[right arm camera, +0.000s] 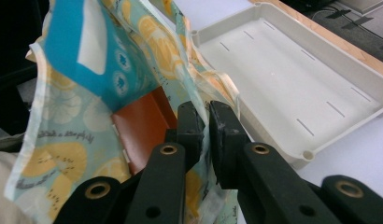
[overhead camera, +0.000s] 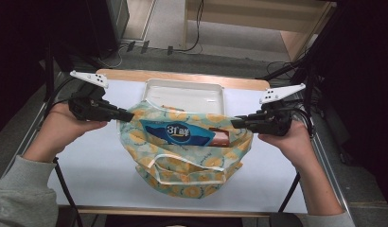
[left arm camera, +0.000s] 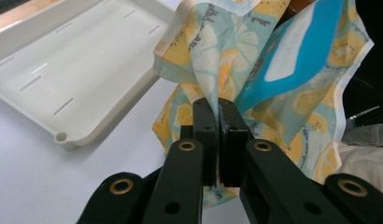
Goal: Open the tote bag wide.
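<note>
Grey sleeve (overhead camera: 14,189) at lower left of high view, forearm running up to left hand (overhead camera: 64,125). Left gripper (overhead camera: 127,115) level, pointing toward table centre, jaws pinched tight on left rim of lemon-print cloth bag (overhead camera: 182,161); in left gripper view, cloth clamped flat between both pads, no gap visible. Right gripper (overhead camera: 235,123) level, facing left gripper from opposite side, jaws narrow and nipping right rim of bag; in right gripper view, fold of cloth caught between pads. Bag mouth stretched open between both grippers, upper edge raised, lower part slumped on white table (overhead camera: 97,161). Blue packet (overhead camera: 175,134) inside bag mouth, white label up, lying across opening. Brown-red packet (overhead camera: 220,137) just beside blue packet, toward right gripper, partly under cloth. White tray (overhead camera: 185,92) behind bag at far side of table, near edge covered by bag rim. Right hand (overhead camera: 289,139) around right gripper, well apart from left hand.
</note>
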Action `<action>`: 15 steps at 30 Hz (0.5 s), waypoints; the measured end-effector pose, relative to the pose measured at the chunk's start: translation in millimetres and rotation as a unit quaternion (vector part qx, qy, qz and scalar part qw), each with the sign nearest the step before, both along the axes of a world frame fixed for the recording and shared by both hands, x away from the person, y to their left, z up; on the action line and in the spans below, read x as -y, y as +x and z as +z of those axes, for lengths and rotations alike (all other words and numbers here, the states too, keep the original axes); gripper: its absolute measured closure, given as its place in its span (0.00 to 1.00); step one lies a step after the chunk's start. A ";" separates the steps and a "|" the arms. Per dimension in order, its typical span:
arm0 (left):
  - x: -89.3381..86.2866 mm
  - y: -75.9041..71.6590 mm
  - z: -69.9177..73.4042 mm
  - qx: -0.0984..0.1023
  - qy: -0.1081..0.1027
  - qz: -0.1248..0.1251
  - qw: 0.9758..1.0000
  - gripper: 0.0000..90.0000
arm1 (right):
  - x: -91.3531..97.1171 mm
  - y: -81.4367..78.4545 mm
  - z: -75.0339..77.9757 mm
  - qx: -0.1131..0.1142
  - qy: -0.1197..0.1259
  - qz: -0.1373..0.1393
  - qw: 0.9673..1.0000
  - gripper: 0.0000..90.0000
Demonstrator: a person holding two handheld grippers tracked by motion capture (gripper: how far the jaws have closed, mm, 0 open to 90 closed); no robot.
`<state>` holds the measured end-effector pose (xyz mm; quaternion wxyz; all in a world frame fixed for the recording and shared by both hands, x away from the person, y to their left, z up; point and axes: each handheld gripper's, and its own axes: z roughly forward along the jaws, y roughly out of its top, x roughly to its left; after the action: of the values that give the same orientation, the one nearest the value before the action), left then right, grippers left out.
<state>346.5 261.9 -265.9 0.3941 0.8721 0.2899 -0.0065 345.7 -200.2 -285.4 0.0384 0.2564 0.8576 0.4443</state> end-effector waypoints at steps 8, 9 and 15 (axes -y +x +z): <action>-5.6 3.8 -19.6 -0.012 -0.011 0.006 1.000 0.99 | -3.7 12.4 -17.3 -0.018 0.001 -0.006 1.000 0.93; -5.9 4.3 -22.0 -0.014 -0.011 0.006 1.000 0.99 | -3.2 13.3 -19.0 -0.016 0.000 -0.004 1.000 0.93; -5.4 6.7 -34.8 -0.023 -0.012 0.008 1.000 0.99 | 0.4 13.8 -30.1 -0.025 -0.002 -0.009 1.000 0.93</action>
<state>353.1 267.3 -300.7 0.3975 0.8648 0.3056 -0.0266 359.5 -200.7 -315.5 0.0216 0.2749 0.8568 0.4357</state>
